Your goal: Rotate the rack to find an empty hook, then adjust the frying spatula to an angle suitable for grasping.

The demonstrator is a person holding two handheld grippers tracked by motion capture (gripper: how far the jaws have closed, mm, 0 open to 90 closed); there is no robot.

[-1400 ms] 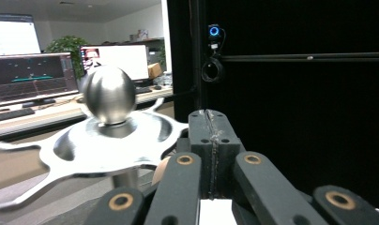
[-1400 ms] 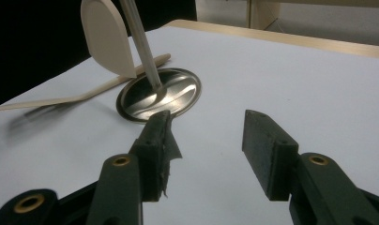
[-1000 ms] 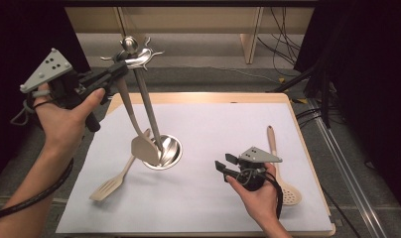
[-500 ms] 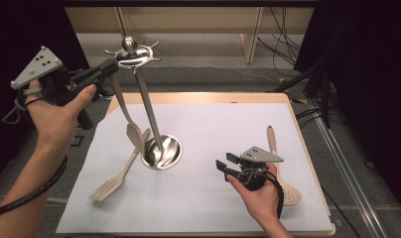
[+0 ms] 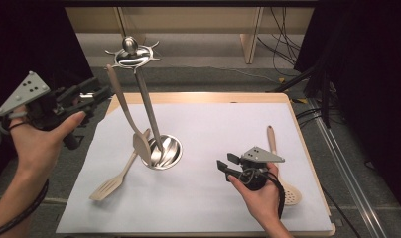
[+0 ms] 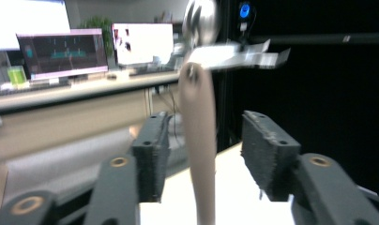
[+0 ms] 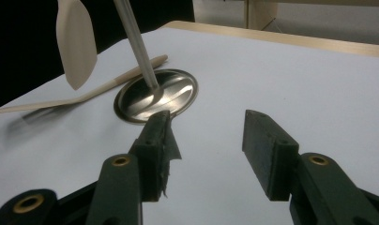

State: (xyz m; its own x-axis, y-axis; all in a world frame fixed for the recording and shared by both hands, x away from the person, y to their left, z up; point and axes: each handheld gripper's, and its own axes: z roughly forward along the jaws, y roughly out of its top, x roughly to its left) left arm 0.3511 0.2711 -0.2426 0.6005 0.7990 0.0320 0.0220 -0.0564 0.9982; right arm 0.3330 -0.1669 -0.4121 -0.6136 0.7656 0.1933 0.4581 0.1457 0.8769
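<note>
Your left gripper (image 5: 97, 94), fingers wide, sits beside the beige spatula (image 5: 126, 114) hanging by its holed handle from the steel utensil stand (image 5: 148, 106) mid-counter, blade above the base. Your right gripper (image 5: 227, 164) rests with fingers wide.

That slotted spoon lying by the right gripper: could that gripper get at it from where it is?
Probably yes. The slotted spoon lies flat on the white sheet just beside the right gripper, with nothing on it. The gripper is open but points away toward the stand, so it would need turning.
</note>
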